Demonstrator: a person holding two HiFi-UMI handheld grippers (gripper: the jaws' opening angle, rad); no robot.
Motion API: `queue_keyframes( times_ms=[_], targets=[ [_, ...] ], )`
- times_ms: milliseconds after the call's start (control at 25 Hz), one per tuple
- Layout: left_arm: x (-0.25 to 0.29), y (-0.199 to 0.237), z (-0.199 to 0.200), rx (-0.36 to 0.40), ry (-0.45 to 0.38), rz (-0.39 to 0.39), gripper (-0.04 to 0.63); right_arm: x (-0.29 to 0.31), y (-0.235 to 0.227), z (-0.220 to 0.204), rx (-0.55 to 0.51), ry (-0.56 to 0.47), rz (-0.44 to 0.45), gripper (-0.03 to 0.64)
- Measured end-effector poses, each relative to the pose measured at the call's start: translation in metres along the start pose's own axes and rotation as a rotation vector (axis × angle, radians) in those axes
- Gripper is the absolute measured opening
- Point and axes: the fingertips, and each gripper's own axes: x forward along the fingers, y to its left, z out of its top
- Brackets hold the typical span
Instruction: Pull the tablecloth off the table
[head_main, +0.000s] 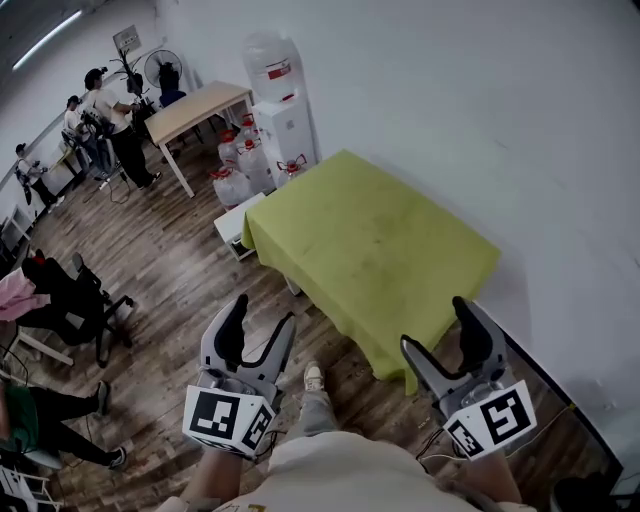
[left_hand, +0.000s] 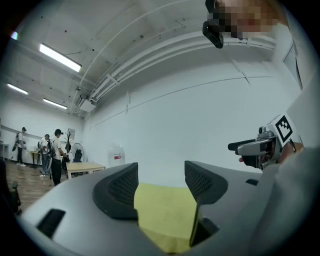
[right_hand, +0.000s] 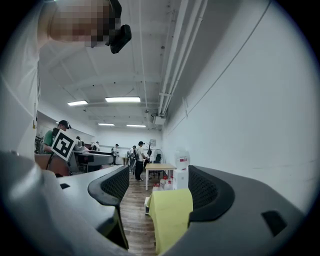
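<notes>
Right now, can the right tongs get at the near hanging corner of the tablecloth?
Probably yes, with a reach down and forward. The right tongs are open and empty, held short of the tablecloth, whose near corner hangs free with nothing standing between them.

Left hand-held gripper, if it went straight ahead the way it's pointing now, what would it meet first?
Most likely the yellow-green tablecloth, which shows squarely between the open jaws of the left hand-held gripper with nothing in front of it. Which part of the cloth it would reach is hard to judge.
</notes>
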Motion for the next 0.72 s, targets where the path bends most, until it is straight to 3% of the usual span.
queue_keyframes(
  times_ms=[360, 720],
  targets=[
    [0.055, 0.039, -0.010, 0.001, -0.013, -0.028, 0.305, 0.057, -0.029, -0.014, 0.003, 0.035, -0.055, 0.367],
    [0.137, 0.099, -0.037, 0.000, 0.067, -0.099, 0.305, 0.153, -0.057, -0.038, 0.015, 0.117, -0.070, 0.367]
  ],
)
